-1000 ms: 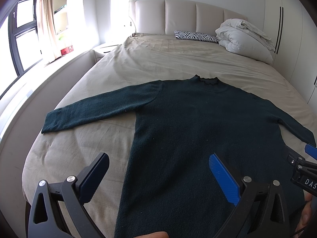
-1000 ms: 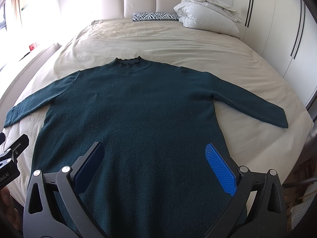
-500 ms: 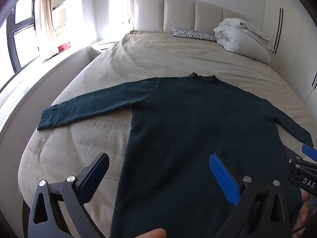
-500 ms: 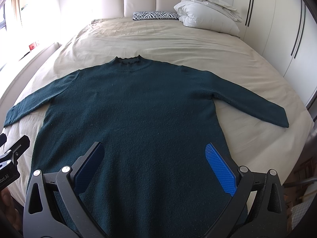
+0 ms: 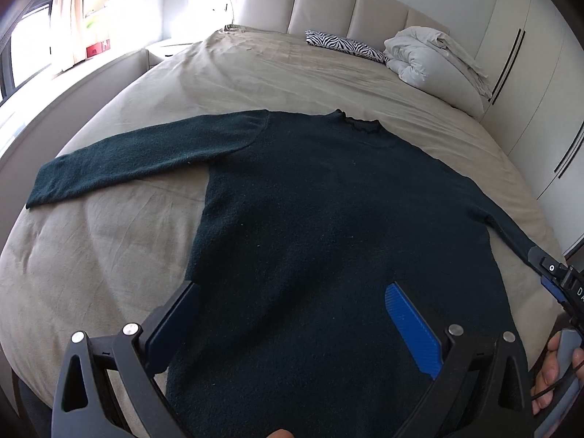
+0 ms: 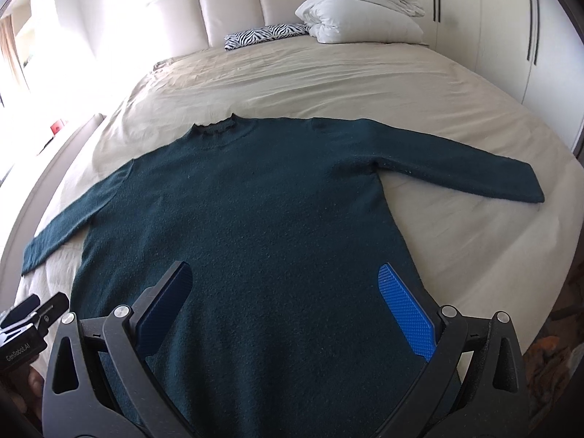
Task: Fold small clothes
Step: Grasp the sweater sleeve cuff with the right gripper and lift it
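A dark teal long-sleeved sweater point(image 5: 328, 226) lies flat on the beige bed point(image 5: 255, 73), collar toward the headboard and both sleeves spread out. It also shows in the right wrist view point(image 6: 262, 219). My left gripper point(image 5: 292, 310) is open and empty, hovering above the sweater's lower body near its left side seam. My right gripper point(image 6: 284, 295) is open and empty above the lower body. The right gripper's tip shows at the right edge of the left wrist view point(image 5: 558, 281). The sweater's hem is hidden below both views.
A folded white duvet point(image 5: 434, 65) and a zebra-print pillow point(image 5: 343, 45) lie by the padded headboard point(image 5: 328, 3). White wardrobe doors point(image 5: 529, 73) stand to the right. A window ledge point(image 5: 54, 84) runs along the left of the bed.
Both grippers have tilted outward, the left view rolling one way and the right view the other. The sweater has not moved. Both grippers stay open.
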Available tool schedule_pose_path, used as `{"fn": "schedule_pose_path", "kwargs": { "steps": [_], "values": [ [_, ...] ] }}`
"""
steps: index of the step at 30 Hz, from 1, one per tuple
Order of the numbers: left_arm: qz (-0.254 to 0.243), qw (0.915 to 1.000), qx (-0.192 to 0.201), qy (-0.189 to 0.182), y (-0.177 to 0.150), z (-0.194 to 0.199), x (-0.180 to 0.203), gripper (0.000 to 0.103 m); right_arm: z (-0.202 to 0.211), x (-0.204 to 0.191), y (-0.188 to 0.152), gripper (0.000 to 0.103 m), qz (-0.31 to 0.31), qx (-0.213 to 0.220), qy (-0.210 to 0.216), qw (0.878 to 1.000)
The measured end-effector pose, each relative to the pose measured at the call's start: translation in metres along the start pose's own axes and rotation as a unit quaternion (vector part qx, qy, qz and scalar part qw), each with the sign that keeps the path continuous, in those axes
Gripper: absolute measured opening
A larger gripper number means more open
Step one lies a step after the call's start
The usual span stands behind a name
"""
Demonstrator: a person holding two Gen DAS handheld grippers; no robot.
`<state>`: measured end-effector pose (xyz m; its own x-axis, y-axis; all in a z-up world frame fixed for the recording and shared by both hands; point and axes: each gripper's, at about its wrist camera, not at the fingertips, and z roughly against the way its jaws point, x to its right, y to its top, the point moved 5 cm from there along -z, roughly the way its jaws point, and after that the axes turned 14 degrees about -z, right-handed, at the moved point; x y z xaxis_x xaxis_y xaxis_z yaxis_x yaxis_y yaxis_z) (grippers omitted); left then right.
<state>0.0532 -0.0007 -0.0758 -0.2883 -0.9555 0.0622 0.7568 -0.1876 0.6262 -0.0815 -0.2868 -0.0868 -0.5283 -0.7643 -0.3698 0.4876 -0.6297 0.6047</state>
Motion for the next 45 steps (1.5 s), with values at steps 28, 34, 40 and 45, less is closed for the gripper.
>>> {"fn": "schedule_pose_path", "kwargs": {
  "steps": [28,34,40,45],
  "values": [
    [0.024,0.9932,-0.052,-0.102,0.041,-0.088,0.034,0.092,-0.09,0.459,0.153,0.018,-0.455,0.055,0.026,0.888],
    [0.031,0.9903,-0.037,-0.13,0.05,-0.09,0.03,0.091,-0.092,0.398,0.2,0.007,-0.386,0.066,0.011,0.92],
    [0.044,0.9859,-0.01,-0.161,0.073,-0.091,0.022,0.086,-0.098,0.226,0.236,0.007,-0.197,0.037,0.065,0.978],
    [0.072,0.978,0.0,-0.196,0.089,-0.098,0.011,0.083,-0.123,0.061,0.184,0.007,-0.045,-0.022,0.116,0.992]
  ]
}}
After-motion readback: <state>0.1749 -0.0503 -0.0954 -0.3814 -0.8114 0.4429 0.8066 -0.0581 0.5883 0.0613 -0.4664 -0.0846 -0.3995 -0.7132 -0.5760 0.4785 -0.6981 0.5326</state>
